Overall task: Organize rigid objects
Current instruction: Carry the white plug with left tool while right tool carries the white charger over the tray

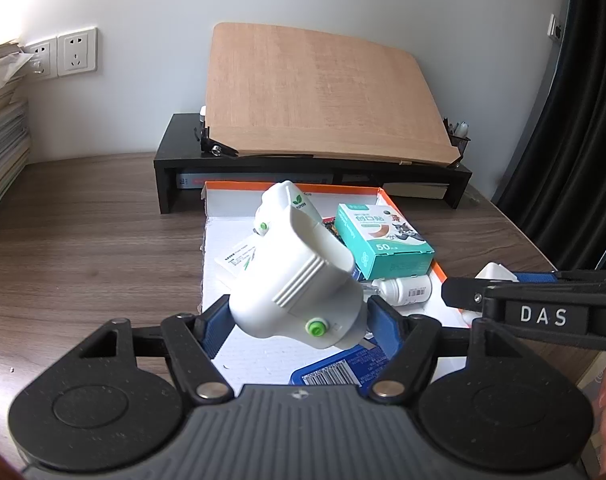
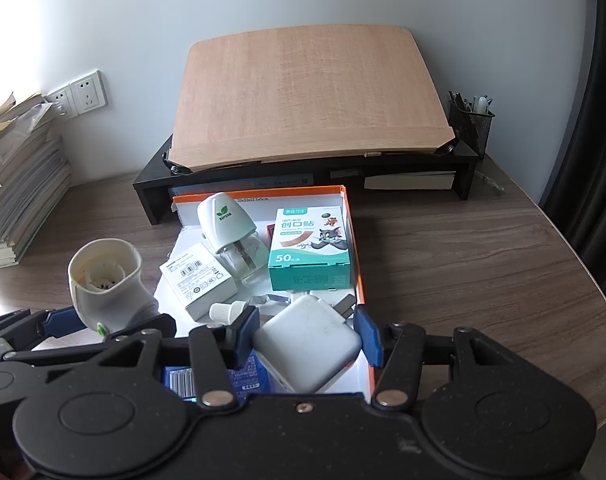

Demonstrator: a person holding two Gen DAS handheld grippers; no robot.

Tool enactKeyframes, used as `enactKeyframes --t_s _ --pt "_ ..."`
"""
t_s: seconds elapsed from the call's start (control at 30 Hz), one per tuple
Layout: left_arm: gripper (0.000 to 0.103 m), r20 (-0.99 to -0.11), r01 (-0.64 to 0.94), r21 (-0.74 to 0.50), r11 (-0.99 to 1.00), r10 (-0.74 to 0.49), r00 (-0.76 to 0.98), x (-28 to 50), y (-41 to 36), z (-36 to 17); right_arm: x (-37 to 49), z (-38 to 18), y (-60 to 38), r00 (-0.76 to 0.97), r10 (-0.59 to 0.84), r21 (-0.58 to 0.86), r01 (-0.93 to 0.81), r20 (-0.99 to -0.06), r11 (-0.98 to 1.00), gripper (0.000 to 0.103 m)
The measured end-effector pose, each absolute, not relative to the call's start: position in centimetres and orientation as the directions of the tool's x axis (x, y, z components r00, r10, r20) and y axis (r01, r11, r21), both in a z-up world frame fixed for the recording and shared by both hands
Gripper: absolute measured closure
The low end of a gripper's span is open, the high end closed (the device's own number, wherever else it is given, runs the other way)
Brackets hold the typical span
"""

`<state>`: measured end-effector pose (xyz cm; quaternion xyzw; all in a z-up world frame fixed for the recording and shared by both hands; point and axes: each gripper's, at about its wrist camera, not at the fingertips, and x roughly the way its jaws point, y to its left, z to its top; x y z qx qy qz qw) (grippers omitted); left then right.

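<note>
Two hand-held grippers hover over an orange-rimmed cardboard box (image 2: 353, 240) on a wood-grain surface (image 2: 463, 248), each gripping a white item. Nearest, the right hand-held gripper (image 2: 307, 334) is clenched on a white power adapter (image 2: 309, 350), its blue pads (image 2: 369, 338) pressing the rounded, smooth sides just above the box's near end. To its left, the left hand-held gripper (image 1: 297, 326) grasps a white plug-in mosquito-repellent heater (image 1: 295, 280) by its broad base, the body tilted, its open socket end facing the right wrist camera.

Risk one, as judged: the heater's curved shell could twist or slide out of the pads, since most of its bulk stands clear of the grip. Risk two: the two grippers sit just beside each other and could knock together over the box. Risk three: a released adapter may land on the blue packet (image 2: 243, 378) and small white dropper bottle (image 1: 403, 290) below, and skid.

Farther in lie a second heater with its glass refill (image 2: 233, 232), a white carton (image 2: 197, 280) and a teal plaster box (image 2: 311, 252). Behind, a wooden board (image 2: 307, 96) leans on a black monitor riser (image 2: 155, 196).
</note>
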<state>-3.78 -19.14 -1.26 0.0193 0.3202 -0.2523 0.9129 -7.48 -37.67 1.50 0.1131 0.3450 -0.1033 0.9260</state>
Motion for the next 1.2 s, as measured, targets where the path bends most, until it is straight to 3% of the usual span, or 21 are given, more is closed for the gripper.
enactKeyframes --t_s 1.2 --pt "0.03 -0.604 0.477 -0.12 0.871 -0.445 0.661 -3.62 -18.92 -1.47 -7.31 1.03 -37.79 0.728 -0.107 0.139 0.27 -0.678 0.953 0.039"
